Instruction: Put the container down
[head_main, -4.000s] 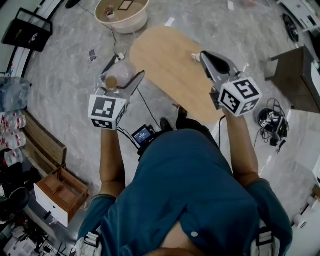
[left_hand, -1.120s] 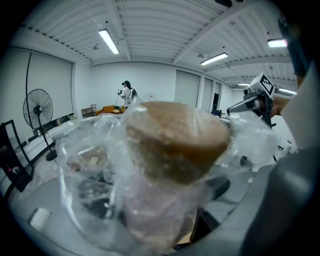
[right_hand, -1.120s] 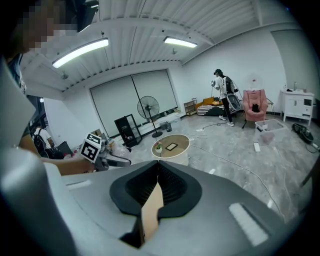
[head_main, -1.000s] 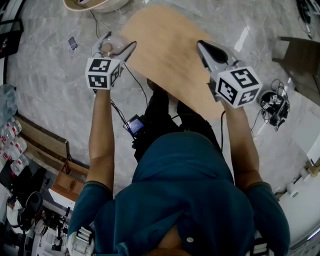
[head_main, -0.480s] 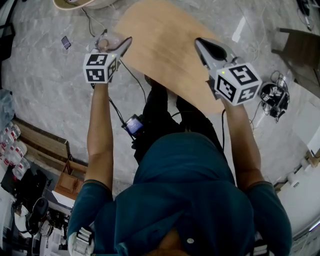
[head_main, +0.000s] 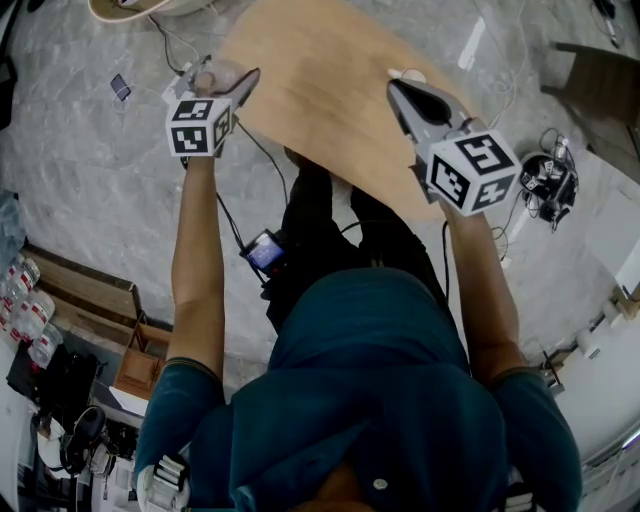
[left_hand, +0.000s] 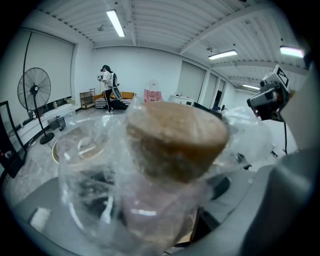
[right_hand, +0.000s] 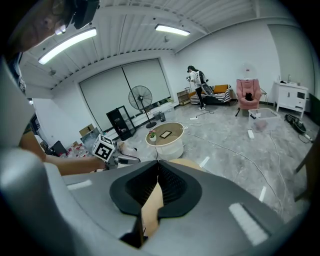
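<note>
Gripping a clear container (left_hand: 170, 150) between the widely spread jaws of the left gripper (left_hand: 160, 210), pressed to its flanks below a cork-like brown top (left_hand: 175, 132). Held aloft just past the jaw tips, at the left edge of a wooden table (head_main: 330, 90), not yet set down; hard to say whether over wood or floor. Pinched shut on nothing, meanwhile, the right gripper (right_hand: 157, 170), tips together above the same tabletop, well apart from the load. Likely light and thin-walled, with crinkly clear sides: apt to dent or slip under a hard squeeze, so best kept by the flanks, low on the body, upright. Probably calling for a gentle touchdown on the wood and a slow release, lest the brown top shift or the whole thing tip over.
</note>
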